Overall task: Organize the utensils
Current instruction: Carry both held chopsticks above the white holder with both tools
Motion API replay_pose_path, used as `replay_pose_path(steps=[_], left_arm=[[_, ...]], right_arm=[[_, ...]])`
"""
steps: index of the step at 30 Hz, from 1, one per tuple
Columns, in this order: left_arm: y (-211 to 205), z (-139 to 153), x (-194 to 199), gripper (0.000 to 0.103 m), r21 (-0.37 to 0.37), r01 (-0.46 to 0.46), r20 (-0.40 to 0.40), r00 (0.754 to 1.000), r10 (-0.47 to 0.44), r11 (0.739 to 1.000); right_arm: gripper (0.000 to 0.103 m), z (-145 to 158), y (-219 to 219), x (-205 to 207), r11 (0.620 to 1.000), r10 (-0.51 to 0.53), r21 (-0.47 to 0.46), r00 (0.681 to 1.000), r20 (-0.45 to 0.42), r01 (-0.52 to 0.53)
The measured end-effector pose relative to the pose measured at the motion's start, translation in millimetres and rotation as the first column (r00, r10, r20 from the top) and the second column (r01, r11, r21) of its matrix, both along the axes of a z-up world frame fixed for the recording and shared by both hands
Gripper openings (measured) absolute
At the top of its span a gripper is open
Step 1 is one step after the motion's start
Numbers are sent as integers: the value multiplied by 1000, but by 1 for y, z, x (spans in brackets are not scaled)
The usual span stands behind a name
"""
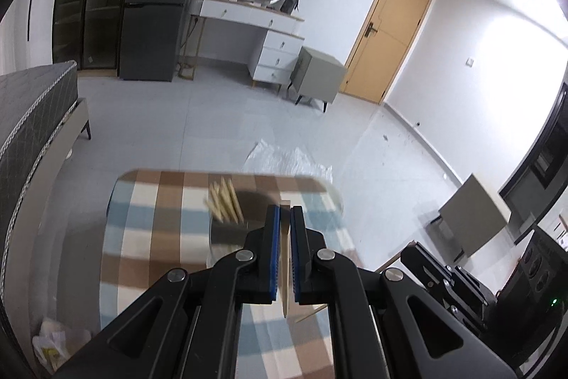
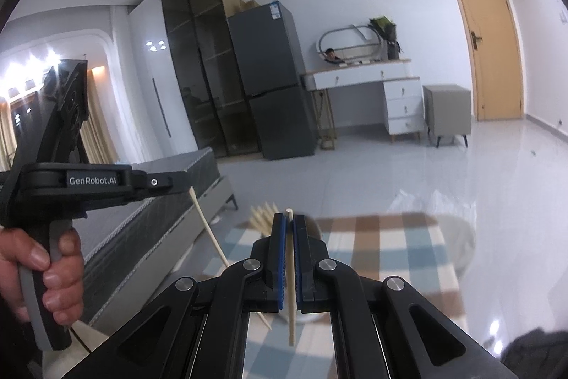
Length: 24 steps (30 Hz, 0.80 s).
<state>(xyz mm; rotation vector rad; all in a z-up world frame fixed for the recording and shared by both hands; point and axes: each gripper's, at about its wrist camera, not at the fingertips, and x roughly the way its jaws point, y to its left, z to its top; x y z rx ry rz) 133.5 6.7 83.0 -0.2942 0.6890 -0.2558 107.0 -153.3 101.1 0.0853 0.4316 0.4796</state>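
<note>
Checkered bench (image 1: 149, 237) low in frame; left gripper (image 1: 285, 219) and right gripper (image 2: 289, 229) fingers each pinch one chopstick (image 1: 285, 272), second chopstick (image 2: 291, 290), which could pivot and slip near the holder (image 1: 227, 229).

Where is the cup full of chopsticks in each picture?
Left wrist view: the cup of chopsticks stands just left of the gripper tips, on the checked cloth.
Right wrist view: only the chopstick tops show, left of the tips.
Shared landmark: the checked cloth.
</note>
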Motion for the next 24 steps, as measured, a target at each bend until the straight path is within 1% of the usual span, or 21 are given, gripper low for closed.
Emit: replay_pose_path(steps=[6,11,16,21,24], left_arm=[[14,15,31,1,-45,-18,27,999,19,999],[23,15,54,1,-66,-31,44,998,34,997],[33,3,77,1,-83,-48,36,998,51,995],[43,-14,92,1,-94,-63,7,998,64,994],[52,-24,99,1,-118,-82,-18,997,81,990]], right_arm=[[3,23,18,35,999,29,-30,999,44,-27],[3,33,37,59,995,60,-83,995,77,-53],[3,33,54,82,990,77,-129,992,100,-64],[3,25,65,101,986,84,-153,992,92,-69],[3,17,70,107,982,92,-173,992,82,-77]])
